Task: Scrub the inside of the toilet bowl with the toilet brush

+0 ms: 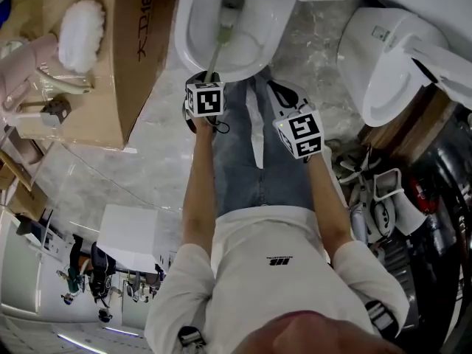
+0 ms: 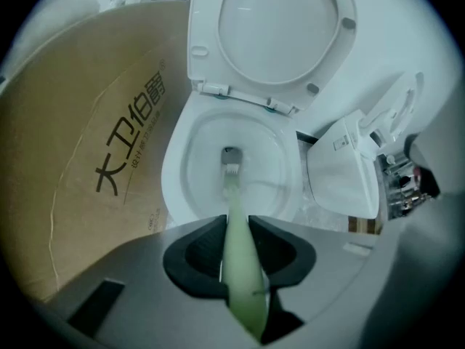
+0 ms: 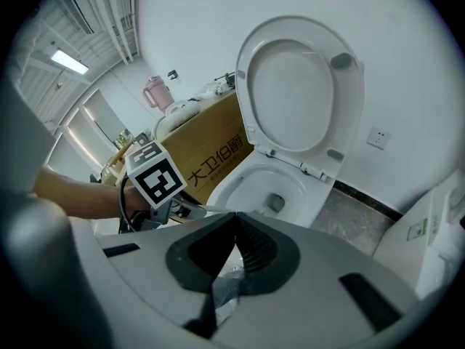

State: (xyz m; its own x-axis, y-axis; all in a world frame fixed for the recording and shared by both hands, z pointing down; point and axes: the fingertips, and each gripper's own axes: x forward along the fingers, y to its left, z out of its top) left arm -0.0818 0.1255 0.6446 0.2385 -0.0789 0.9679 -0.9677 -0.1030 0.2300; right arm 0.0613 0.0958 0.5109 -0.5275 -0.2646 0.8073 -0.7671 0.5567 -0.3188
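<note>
Head view: 2 forearms reach forward and down. The left claw (image 1: 209, 87) is held over the front rim of the toilet bowl (image 1: 190, 39), and the right claw (image 1: 295, 120) is lower, beside it. The toilet brush (image 1: 223, 28) runs from the left claw into the bowl.

Left gripper view: this claw is clamped on the brush's pale green handle, and the brush head sits at the bowl's bottom beneath the raised lid (image 2: 280, 27). A cardboard box (image 2: 94, 158) stands just beside the bowl.

Right gripper view: the right claw's jaws meet at their tips, holding nothing. Only this view shows a pink jug (image 3: 154, 93) on the box.
</note>
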